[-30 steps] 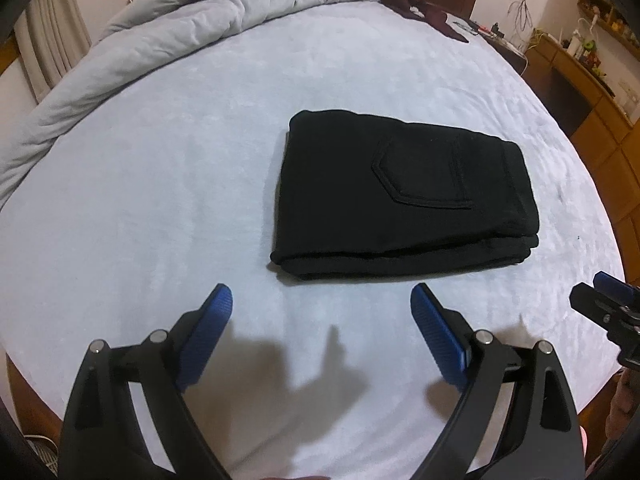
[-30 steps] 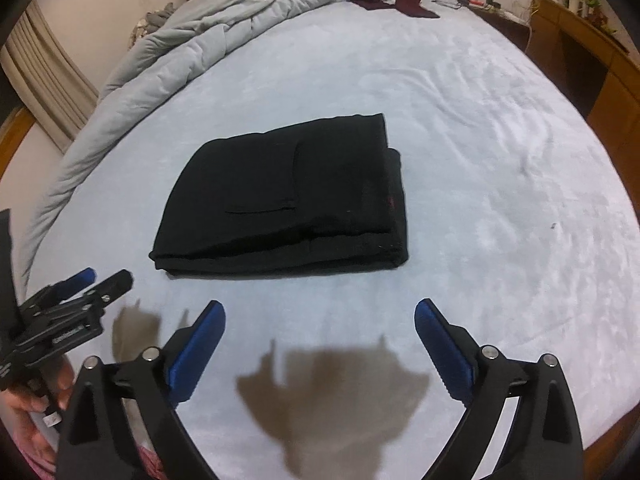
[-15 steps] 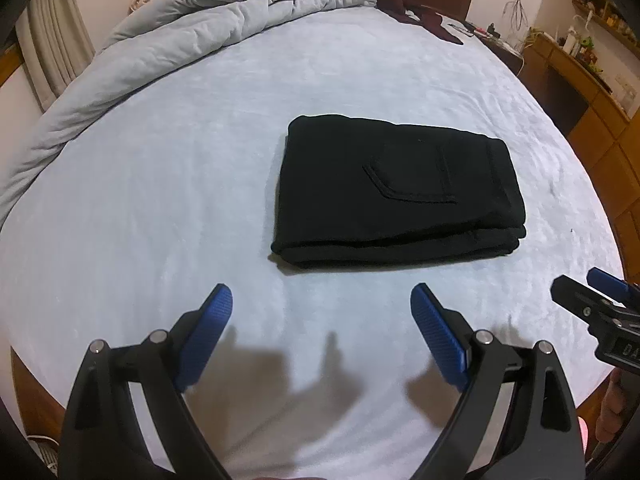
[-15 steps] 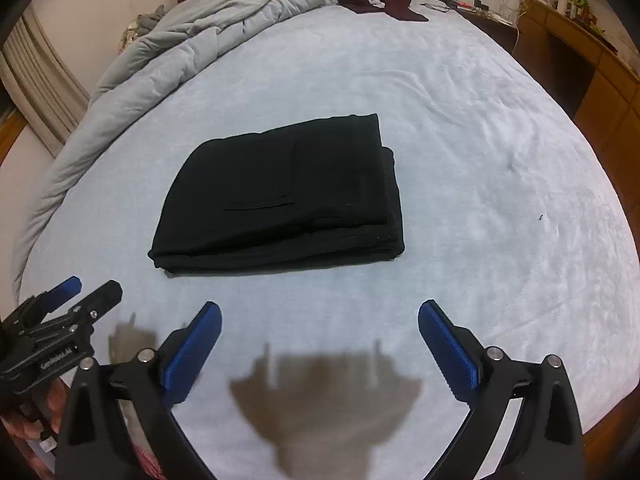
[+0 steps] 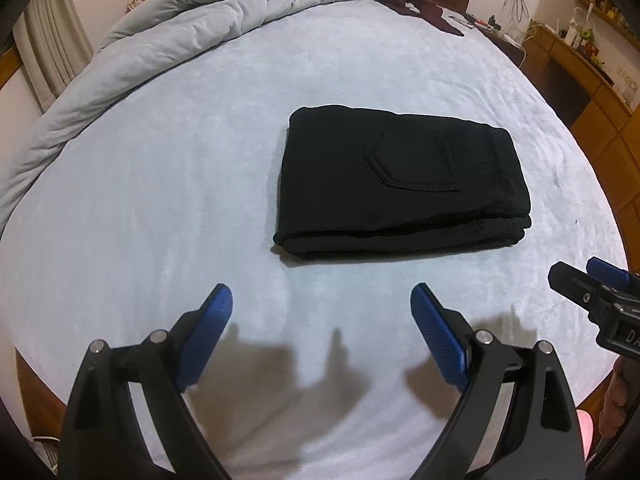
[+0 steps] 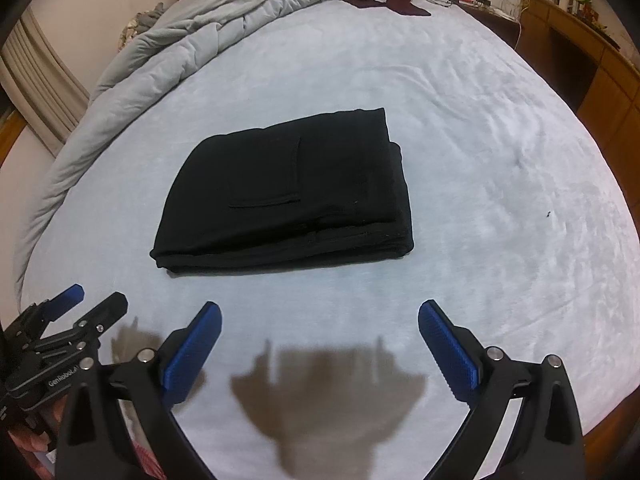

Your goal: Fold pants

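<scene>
Two empty grippers, left gripper (image 5: pixel 322 304) and right gripper (image 6: pixel 320 320), jaws spread wide over bed (image 5: pixel 160 200) near edge. Black pants (image 5: pixel 400 184) folded flat mid-bed, apart from both. Grey duvet (image 5: pixel 180 28) bunched along far-left edge.

Left gripper (image 5: pixel 322 308) and right gripper (image 6: pixel 320 324) hover side by side, jaws spread wide, seemingly level.

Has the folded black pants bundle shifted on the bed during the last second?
No. The folded black pants lie in the same spot on the pale blue bedsheet, same distance from the grey quilt; only the cameras shifted.
</scene>
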